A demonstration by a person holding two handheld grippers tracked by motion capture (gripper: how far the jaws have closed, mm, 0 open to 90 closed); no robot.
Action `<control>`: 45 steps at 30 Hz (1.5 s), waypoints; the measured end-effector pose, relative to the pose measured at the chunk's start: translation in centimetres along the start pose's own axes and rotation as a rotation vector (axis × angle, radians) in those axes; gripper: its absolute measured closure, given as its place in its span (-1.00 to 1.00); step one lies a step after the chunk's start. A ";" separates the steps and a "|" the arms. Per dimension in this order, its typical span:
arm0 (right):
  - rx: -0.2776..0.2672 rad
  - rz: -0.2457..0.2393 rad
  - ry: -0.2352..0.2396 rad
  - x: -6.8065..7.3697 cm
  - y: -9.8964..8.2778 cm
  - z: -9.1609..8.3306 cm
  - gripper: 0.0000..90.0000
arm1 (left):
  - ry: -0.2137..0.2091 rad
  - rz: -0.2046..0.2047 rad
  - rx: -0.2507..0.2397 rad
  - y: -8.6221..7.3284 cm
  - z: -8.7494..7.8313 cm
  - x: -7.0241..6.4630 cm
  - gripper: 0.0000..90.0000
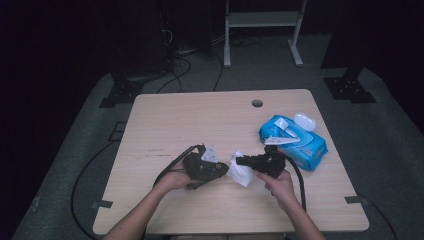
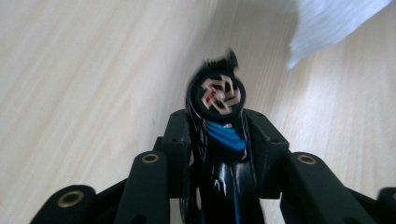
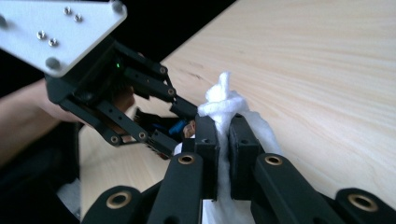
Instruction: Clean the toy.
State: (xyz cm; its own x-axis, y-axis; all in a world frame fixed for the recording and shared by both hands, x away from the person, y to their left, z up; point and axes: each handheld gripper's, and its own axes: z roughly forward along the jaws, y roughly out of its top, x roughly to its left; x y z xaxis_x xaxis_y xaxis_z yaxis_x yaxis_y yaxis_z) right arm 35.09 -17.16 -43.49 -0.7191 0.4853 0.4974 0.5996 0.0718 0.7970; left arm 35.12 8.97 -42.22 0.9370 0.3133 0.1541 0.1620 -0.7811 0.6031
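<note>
On the worktop (image 1: 200,120), high view: left tongs (image 1: 220,167) and right tongs (image 1: 239,161) face each other, tips just beside one another, left of the blue wet-wipe pack (image 1: 300,145). White wipe (image 1: 241,174) hangs between the two tools, at the right tongs' tip. Wipe pack has its flap (image 1: 281,124) lifted; a small white case (image 1: 305,121) sits just behind the pack. Left hand (image 1: 175,179) and right hand (image 1: 280,182) come in from the near edge, a cable (image 1: 299,182) trailing off the right tool.

Left gripper view: left tongs (image 2: 215,119) clamped on a black object with a blue inner part, some kind of black round-ended tool (image 2: 217,95); its round end face shows a tan spoke pattern with a red spot. Exact identity can't be told, the frame is blurred. It sticks out past the fingertips over the worktop (image 2: 84,70). White wipe (image 2: 334,23) is further off, beyond the tool's end, at the upper right.

Right gripper view: right tongs (image 3: 224,123) clenched on the white wipe (image 3: 222,102), bunched and twisted between the pads, a tuft sticking up above the tips. Left tongs (image 3: 175,128) sit just beside the wipe, grey top plate (image 3: 56,28) up, with black and blue parts between the jaws. Worktop (image 3: 317,70) behind the wipe.
</note>
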 end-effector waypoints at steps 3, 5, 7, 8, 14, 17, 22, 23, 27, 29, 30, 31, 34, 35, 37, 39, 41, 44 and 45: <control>-0.023 -0.013 0.037 1.0 1.0 0.1 0.87 | 0.001 0.018 -0.038 0.2 -0.5 -0.4 0.45; -0.029 -0.044 0.037 1.7 1.6 0.2 0.87 | 0.007 0.034 -0.023 0.3 -0.3 -0.5 0.45; -0.021 -0.059 0.023 2.0 1.9 0.4 0.87 | 0.019 0.050 0.008 0.3 -0.2 -0.6 0.45; -0.021 -0.059 0.023 2.0 1.9 0.4 0.87 | 0.019 0.050 0.008 0.3 -0.2 -0.6 0.45; 0.005 -0.051 -0.001 1.3 1.2 0.7 0.86 | -0.024 -0.028 0.049 -0.3 0.0 0.3 0.20; 0.013 -0.036 -0.005 0.9 0.7 0.9 0.86 | -0.039 -0.045 0.135 -0.7 0.9 0.5 0.03; 0.021 -0.028 -0.009 0.6 0.3 1.1 0.86 | -0.044 -0.034 0.196 -0.5 1.8 0.3 0.08; 0.021 -0.024 -0.010 0.5 0.2 1.1 0.86 | -0.021 -0.001 0.224 -0.3 2.0 0.1 0.16; 0.018 -0.018 -0.010 0.3 0.2 1.1 0.85 | -0.030 0.040 0.234 0.2 1.8 -0.1 0.26; 0.012 -0.018 -0.010 0.3 0.3 1.0 0.85 | -0.025 0.053 0.212 0.1 1.8 -0.4 0.26; 0.008 -0.019 -0.007 0.3 0.3 0.9 0.85 | -0.024 0.055 0.194 0.1 1.7 -0.4 0.26; 0.005 -0.015 -0.002 0.3 0.3 0.8 0.86 | -0.014 0.041 0.129 -0.2 1.4 -0.5 0.26; 0.001 -0.009 0.012 0.4 0.4 0.7 0.86 | -0.007 0.042 0.065 -0.4 0.9 -0.5 0.26; -0.007 -0.015 0.035 0.8 0.6 0.6 0.86 | 0.000 0.035 0.036 -0.4 0.7 -0.6 0.26; -0.009 -0.016 0.061 1.5 0.8 0.6 0.86 | 0.020 0.052 -0.008 -0.4 0.3 -0.8 0.26; 0.002 -0.047 0.083 2.5 1.3 0.8 0.86 | 0.075 0.091 -0.065 -0.2 -0.1 -1.6 0.26; 0.013 -0.076 0.091 3.5 1.8 1.0 0.86 | 0.103 0.103 -0.116 -0.1 -0.5 -2.2 0.26; 0.019 -0.117 0.082 4.2 2.2 1.0 0.86 | 0.133 0.120 -0.145 -0.2 -0.9 -2.6 0.26; 0.011 -0.128 0.061 4.4 2.4 0.5 0.86 | 0.139 0.117 -0.176 -0.5 -1.4 -2.8 0.26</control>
State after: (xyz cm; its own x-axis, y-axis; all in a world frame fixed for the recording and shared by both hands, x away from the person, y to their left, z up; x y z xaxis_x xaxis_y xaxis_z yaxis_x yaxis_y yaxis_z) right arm 33.57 -14.41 -39.60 -0.8100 0.4176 0.4117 0.5049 0.1395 0.8519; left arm 31.96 9.30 -41.85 0.8927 0.3075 0.3295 -0.0124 -0.7140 0.7000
